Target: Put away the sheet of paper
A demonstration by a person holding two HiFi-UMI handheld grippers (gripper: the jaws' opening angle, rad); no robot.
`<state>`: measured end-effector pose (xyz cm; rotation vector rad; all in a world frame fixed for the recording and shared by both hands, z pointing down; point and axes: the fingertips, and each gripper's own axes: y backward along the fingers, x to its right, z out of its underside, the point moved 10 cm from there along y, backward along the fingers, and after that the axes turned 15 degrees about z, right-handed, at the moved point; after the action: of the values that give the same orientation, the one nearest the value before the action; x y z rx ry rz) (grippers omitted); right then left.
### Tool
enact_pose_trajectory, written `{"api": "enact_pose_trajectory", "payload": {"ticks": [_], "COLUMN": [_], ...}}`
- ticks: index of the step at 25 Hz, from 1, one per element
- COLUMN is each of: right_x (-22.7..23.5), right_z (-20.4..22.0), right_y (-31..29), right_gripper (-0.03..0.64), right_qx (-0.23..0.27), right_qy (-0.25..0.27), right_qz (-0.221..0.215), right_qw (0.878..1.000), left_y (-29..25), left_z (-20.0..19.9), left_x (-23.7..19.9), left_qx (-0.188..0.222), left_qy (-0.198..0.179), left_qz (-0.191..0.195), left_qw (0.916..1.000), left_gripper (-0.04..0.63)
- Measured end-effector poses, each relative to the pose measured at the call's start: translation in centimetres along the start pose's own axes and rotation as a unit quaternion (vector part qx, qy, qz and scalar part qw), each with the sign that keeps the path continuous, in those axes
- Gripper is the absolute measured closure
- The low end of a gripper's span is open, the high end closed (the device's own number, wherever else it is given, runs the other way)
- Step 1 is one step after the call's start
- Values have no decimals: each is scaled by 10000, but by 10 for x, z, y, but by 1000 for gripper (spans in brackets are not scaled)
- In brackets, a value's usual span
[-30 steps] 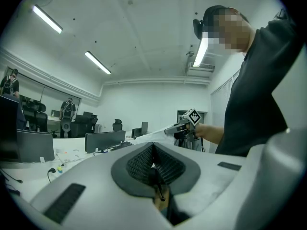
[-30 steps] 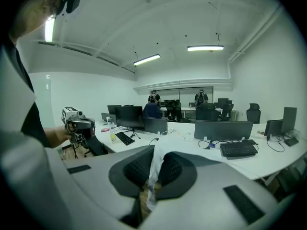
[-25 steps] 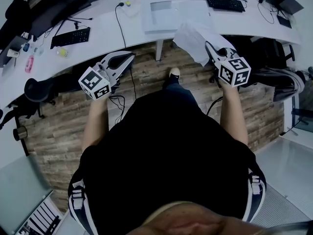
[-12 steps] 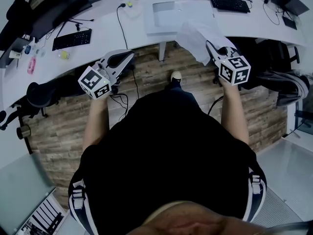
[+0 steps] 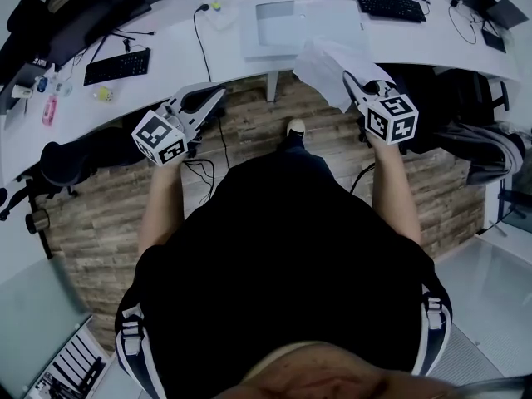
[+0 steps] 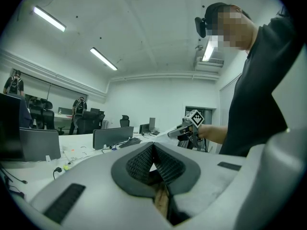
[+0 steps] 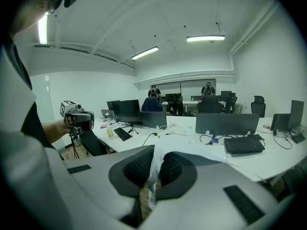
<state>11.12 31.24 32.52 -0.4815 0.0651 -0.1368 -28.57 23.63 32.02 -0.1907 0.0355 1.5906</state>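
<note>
The white sheet of paper (image 5: 326,63) hangs over the front edge of the white desk (image 5: 208,52), with my right gripper (image 5: 352,82) shut on its near right edge. In the right gripper view the paper (image 7: 153,181) runs as a thin strip between the closed pads. My left gripper (image 5: 214,96) is held above the wooden floor just before the desk edge, left of the paper and apart from it. It is shut with nothing in it (image 6: 152,146). Each gripper shows in the other's view: the right gripper (image 6: 188,125) and the left gripper (image 7: 76,117).
A flat white rectangular tray or folder (image 5: 278,25) lies on the desk behind the paper. Keyboards (image 5: 120,63) (image 5: 382,3), cables and small items lie along the desk. Office chairs (image 5: 75,152) (image 5: 478,140) stand at both sides, over the wooden floor (image 5: 249,135).
The right gripper and the paper have shifted slightly left and toward the desk. The left gripper has hardly moved.
</note>
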Motion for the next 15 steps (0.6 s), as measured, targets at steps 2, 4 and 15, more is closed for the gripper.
{"api": "enact_pose_trajectory", "payload": {"ticks": [2,4,15], "right_x": [2,6,29], "right_z": [3,6,5], "right_y": [-3,-6,-28], "right_gripper": [601,601,601], "right_qx": [-26,-63,-145], "right_qy": [4,11,6], "right_qz": [-24,-37,-131], "right_qw": [10000,10000,9998], "left_y": [-4,-9,-33], "left_z": [1,3,-6], "left_x": [-2,-5,-23], "left_qx": [-2,-1,-54], "left_qy": [27,0,-26], "left_qz": [-26,-12,-38], "left_qw": [10000,10000,10000], "left_gripper": [574,574,574]}}
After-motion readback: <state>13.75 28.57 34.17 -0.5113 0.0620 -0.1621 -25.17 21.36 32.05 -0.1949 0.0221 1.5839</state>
